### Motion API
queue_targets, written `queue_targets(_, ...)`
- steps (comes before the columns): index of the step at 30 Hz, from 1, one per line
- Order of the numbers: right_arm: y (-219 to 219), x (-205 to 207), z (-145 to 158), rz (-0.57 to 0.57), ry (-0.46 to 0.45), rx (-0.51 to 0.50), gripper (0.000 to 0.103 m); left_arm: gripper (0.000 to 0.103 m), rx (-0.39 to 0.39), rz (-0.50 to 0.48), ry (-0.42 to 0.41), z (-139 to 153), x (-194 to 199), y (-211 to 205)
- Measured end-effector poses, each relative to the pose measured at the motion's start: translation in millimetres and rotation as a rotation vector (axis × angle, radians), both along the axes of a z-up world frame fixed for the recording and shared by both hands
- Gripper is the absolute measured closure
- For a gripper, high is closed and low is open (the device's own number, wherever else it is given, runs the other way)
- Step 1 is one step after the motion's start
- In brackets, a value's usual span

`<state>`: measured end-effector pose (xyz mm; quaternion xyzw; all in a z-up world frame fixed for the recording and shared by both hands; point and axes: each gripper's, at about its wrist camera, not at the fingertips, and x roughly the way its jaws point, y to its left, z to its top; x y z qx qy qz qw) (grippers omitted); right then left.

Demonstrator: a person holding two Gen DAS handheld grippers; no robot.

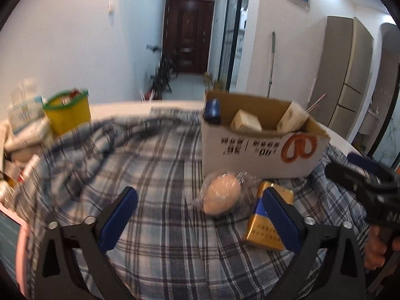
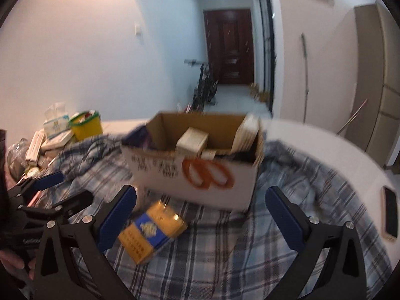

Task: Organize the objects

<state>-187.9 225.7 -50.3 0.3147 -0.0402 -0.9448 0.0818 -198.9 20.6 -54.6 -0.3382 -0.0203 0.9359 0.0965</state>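
Your left gripper and right gripper have jaws apart. The white cardboard box bears an orange logo; its print is unreadable. In front lie a gold cigarette pack and a wrapped bun.

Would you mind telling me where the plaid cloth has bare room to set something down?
Free: plaid cloth between yellow tub and cardboard box; also right of the box toward the phone. Crowded: wrapped egg and gold pack before the box.
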Motion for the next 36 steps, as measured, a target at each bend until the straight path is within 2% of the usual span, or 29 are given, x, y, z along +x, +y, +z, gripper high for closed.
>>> queue_targets(3, 1.9, -6.3, -9.3, 0.01, -0.051, -0.032, 0.0, 0.006, 0.016, 0.004, -0.048, -9.0, -8.0, -2.4)
queue_targets(7, 8.3, -8.5, -11.9, -0.021, -0.055, -0.035, 0.0, 0.006, 0.023, -0.003, -0.075, -14.5, -10.3, -3.1)
queue_targets(12, 7.8, -10.5, -12.5, -0.031, -0.057, -0.024, 0.0, 0.009, 0.012, -0.028, -0.051, -10.7, -5.6, 1.1)
queue_targets(16, 6.4, -10.0, -10.0, -0.055, -0.024, 0.015, 0.001, 0.01, -0.012, -0.059, -0.021, -7.3, -2.5, 8.2)
queue_targets(20, 8.7, -9.1, -7.7, -0.082, 0.001, 0.037, 0.001, 0.01, -0.061, -0.101, -0.05, -4.4, -7.7, 20.7)
queue_targets(22, 9.7, -9.3, -7.2, -0.077, 0.0, 0.029, 0.002, 0.015, -0.124, -0.143, -0.095, -4.1, -12.9, 32.0)
queue_targets(23, 9.6, -9.6, -7.1, -0.076, -0.001, 0.03, 0.002, 0.025, -0.132, -0.149, -0.103, -3.1, -14.1, 33.7)
queue_targets(25, 8.3, -9.4, -7.5, -0.07, -0.002, 0.035, 0.002, 0.028, -0.095, -0.14, -0.106, 0.7, -16.5, 31.3)
queue_targets(28, 6.5, -8.8, -7.7, -0.065, 0.002, 0.042, 0.002, 0.028, -0.101, -0.162, -0.148, -2.8, -28.3, 34.7)
queue_targets(32, 6.1, -7.7, -6.5, -0.068, 0.01, 0.046, 0.002, 0.028, -0.076, -0.15, -0.201, -15.7, -45.5, 32.5)
queue_targets(35, 5.9, -7.9, -6.8, -0.062, 0.006, 0.04, 0.002, 0.028, -0.056, -0.136, -0.192, -26.6, -47.4, 32.3)
queue_targets(36, 4.8, -8.2, -7.8, -0.059, 0.003, 0.042, 0.002, 0.028, -0.057, -0.145, -0.213, -32.6, -49.5, 33.9)
